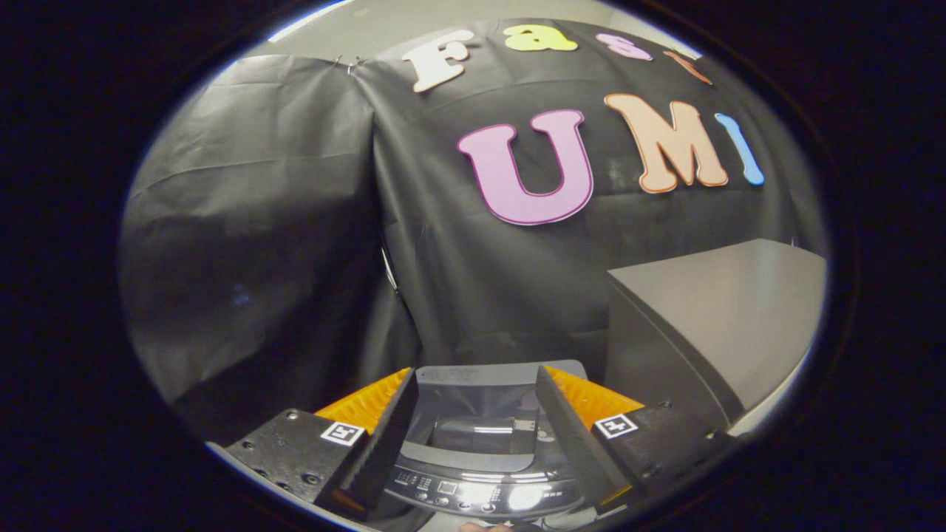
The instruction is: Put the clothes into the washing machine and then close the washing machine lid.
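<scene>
Looking along the gripper point(477, 436), a small grey top-loading washing machine point(480, 473) with a glossy dark lid is seen between the two spread fingers, which hold nothing. The closed lid point(477, 417) lies flat, and the curved control panel point(480, 499) is turned toward the gripper, so the long axis of the machine runs away from the fingers. A large grey box point(709, 325) is placed to the right of the machine.

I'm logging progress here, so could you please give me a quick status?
Fingers open, holding nothing. Small grey top-loading washing machine between them, lid down. Grey box-shaped cabinet beyond them.
</scene>
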A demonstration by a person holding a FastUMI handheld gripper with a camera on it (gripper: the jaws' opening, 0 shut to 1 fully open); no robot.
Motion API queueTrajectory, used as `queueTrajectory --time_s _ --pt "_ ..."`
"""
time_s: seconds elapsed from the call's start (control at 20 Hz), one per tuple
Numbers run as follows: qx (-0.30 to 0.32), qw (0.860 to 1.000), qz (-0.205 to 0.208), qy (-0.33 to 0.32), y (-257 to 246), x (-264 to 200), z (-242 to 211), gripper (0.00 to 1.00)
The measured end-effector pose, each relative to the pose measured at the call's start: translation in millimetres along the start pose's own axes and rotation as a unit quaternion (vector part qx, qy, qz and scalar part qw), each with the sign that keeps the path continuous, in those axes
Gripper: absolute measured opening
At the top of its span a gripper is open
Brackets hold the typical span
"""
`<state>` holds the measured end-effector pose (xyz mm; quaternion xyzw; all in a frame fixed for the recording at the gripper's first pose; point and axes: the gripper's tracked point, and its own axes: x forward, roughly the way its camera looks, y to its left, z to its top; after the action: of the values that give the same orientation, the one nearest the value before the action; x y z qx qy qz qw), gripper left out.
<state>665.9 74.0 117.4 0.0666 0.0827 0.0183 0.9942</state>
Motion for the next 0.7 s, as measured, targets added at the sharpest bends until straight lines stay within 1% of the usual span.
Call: queueTrajectory --time_s 0.35,0.7 --pt "0.002 1.0 -0.007 -0.029 -7 -22 0 0.98" --pt "-0.024 0.998 -0.031 -0.056 -22 -57 -9 0.97"
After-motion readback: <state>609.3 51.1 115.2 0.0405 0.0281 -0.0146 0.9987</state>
